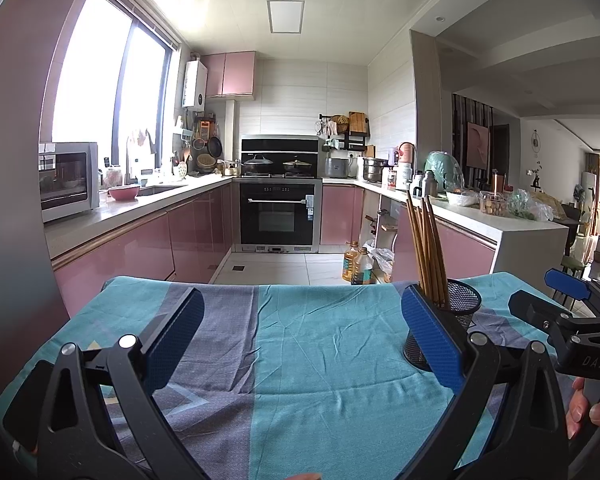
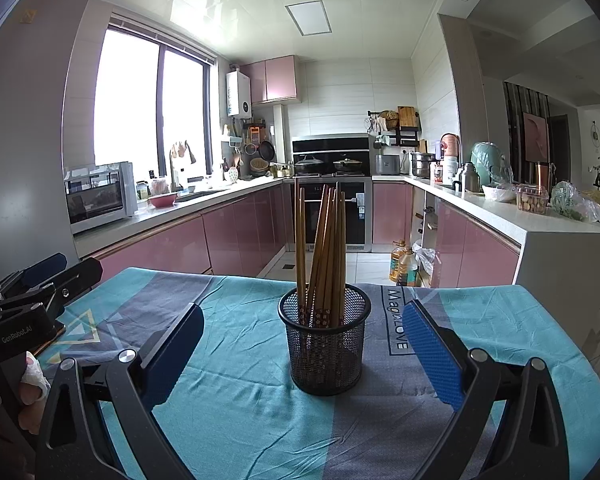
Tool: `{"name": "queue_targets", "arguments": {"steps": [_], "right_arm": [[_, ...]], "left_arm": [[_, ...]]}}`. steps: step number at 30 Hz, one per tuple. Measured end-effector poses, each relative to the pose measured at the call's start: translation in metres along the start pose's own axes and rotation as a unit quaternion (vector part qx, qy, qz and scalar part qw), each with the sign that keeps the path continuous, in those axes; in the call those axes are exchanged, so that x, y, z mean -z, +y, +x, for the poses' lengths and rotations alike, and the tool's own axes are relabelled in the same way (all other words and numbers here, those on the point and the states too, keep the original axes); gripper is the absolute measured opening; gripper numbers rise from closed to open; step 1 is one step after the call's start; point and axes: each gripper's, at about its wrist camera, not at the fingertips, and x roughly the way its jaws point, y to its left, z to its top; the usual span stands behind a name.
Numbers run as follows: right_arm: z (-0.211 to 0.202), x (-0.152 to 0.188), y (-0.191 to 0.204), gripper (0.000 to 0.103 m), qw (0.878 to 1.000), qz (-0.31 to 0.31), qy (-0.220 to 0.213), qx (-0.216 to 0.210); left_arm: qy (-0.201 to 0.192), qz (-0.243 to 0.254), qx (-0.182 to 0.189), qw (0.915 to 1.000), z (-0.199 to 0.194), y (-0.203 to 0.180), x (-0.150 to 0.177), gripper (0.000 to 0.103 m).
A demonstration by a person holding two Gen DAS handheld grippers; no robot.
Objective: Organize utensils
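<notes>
A black mesh cup stands upright on the table's teal and grey cloth. Several wooden chopsticks stand in it, leaning a little. My right gripper is open and empty, its blue pads wide apart on either side of the cup, just short of it. In the left wrist view the cup and chopsticks sit partly hidden behind the right pad. My left gripper is open and empty over bare cloth, left of the cup. The right gripper shows at that view's right edge.
The table's far edge drops to a tiled kitchen floor. Pink cabinets, an oven and cluttered counters lie beyond. Oil bottles stand on the floor at the right. The left gripper shows at the right wrist view's left edge.
</notes>
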Motion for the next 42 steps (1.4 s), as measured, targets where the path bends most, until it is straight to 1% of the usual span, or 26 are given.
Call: {"name": "queue_targets", "arguments": {"steps": [42], "right_arm": [[-0.0005, -0.0019, 0.001, 0.096, 1.0, 0.003, -0.003, 0.0]], "left_arm": [[-0.002, 0.0, 0.0, 1.0, -0.0001, -0.0007, 0.0017, 0.097]]}}
